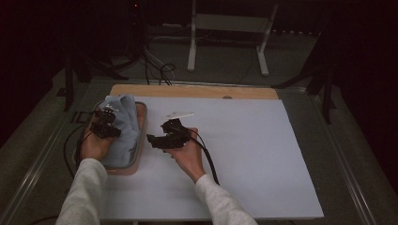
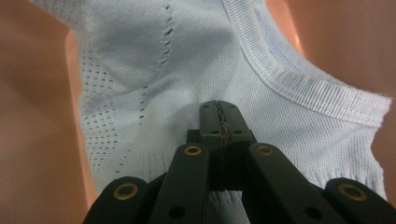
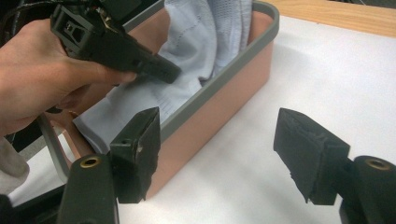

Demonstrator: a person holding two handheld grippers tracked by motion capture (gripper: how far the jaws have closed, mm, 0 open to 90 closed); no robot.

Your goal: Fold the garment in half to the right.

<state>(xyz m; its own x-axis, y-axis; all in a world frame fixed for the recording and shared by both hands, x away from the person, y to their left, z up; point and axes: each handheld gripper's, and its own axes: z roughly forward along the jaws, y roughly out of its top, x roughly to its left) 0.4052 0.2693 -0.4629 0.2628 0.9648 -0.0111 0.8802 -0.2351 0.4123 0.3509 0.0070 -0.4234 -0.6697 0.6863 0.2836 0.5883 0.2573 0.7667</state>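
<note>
Garment: pale blue knit garment [image 1: 123,123], ribbed edge + perforated panels, is seen lying bunched inside the pink tub [image 1: 139,154], at the left part of the bench [image 1: 244,159]; part of it is heaped up at the tub's far end.
Tub: pink w/ grey rim, set on the white sheet covering the bench; a wooden strip [image 1: 195,90] is exposed along the far edge.
Left hand-held gripper [image 1: 105,123]: clenched; in the left gripper view the jaws are pressed together w/ their tips [image 2: 219,122] right at the fabric [image 2: 187,70]. A fold is prob. pinched, but whether cloth is really caught betw. the pads cannot be told.
Right hand-held gripper [image 1: 159,137]: released, nothing betw. the jaws; it is held over the bench just beside the tub's right wall. In the right gripper view the pads [image 3: 140,149] are spread apart, w/ tub wall [image 3: 219,107] and white sheet seen through the gap.
White item [image 1: 177,115]: small, thin, lying on the sheet just beyond the right hand-held gripper; too small to be identified.
Step in hand: garment is judged to be secured by the left side inside the tub, right side being readied for a second grasp; approx. early stage.
Next move calls for: right jaws to be brought over the grey rim and onto a free edge of the cloth, apart from the left pinch, then closed; rim must be cleared, and the left clamp must be kept so the cloth isn't dropped.
</note>
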